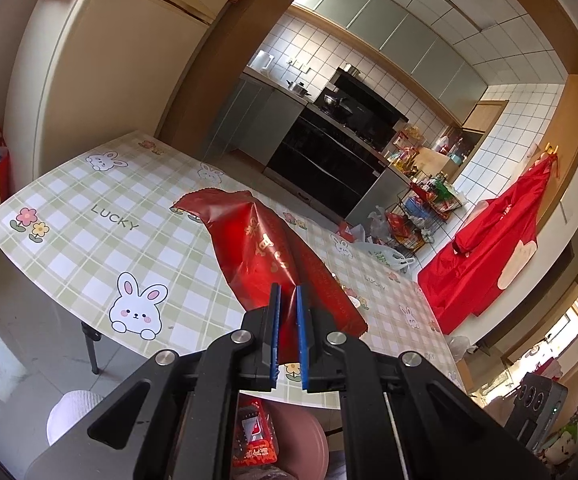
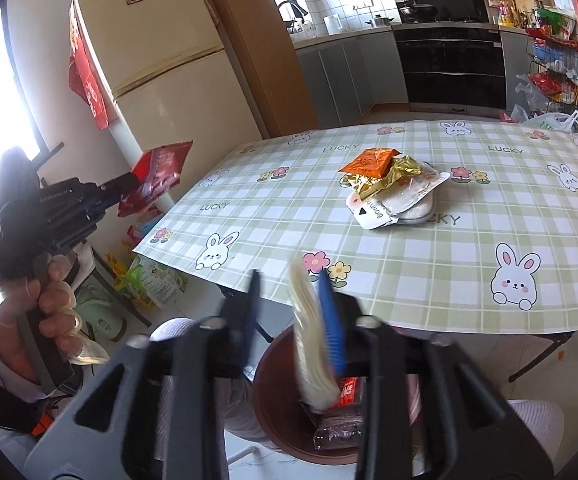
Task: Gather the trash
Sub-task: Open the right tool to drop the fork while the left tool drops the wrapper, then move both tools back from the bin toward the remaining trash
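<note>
Right wrist view looks over a worktop covered in a green-and-white checked cloth printed with rabbits, flowers and the word LUCKY. Near the middle of that worktop lies a small heap of trash: an orange foil sachet on top of a crumpled gold foil wrapper, both resting on a white plastic packet with black lettering. Nothing stands between the heap and the worktop's near edge. Below that near edge sits a round brown plastic bin, already holding a red packet and a dark wrapped block.

The right gripper hangs over the bin, its blue-padded jaws standing apart. A pale cream strip of wrapper, blurred, lies against the inner face of the right-hand pad; the other pad is clear of it, so the strip is not clamped.

Off the worktop's left edge, a gloved hand holds the left gripper in the air, in front of a cream fridge.

Left wrist view shows the left gripper closed narrowly on a large crinkled red foil bag with gold lettering, which rises from the jaws above the worktop. Beyond the worktop are a black oven and a red garment hanging on the wall.
</note>
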